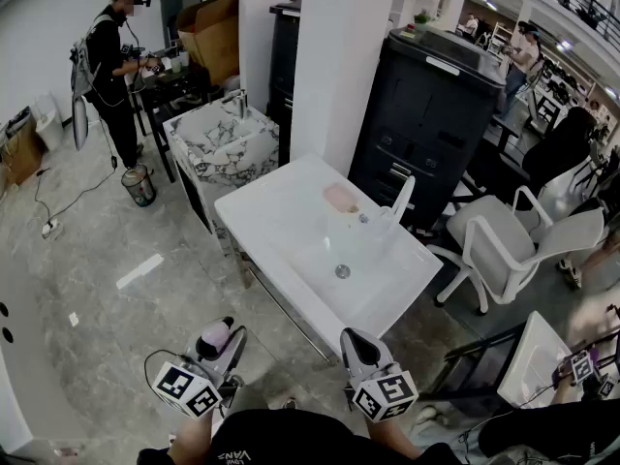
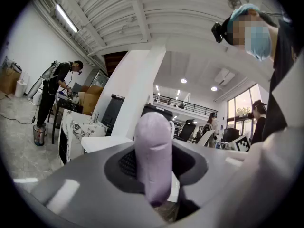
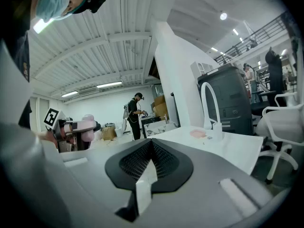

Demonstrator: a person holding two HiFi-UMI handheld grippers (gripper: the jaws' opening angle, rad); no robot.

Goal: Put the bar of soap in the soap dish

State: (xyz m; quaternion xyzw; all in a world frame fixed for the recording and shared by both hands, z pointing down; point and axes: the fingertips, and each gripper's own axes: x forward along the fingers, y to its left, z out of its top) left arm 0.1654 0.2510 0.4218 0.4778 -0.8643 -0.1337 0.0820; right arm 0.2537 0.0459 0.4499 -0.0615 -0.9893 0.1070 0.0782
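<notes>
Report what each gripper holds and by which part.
Left gripper clamps the bar of soap by its lower half; right gripper holds nothing.

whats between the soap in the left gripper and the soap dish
In the head view, only floor and the white top of the sink lie between the soap and the soap dish.

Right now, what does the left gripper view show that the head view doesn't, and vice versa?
Left gripper view only: the jaws closed on both sides of the upright bar of soap, plus the ceiling lights. Head view only: the pink soap dish on the white washbasin deck, the drain, the right gripper. Both: the soap in the left gripper, the washbasin, the person standing at the far table.
</notes>
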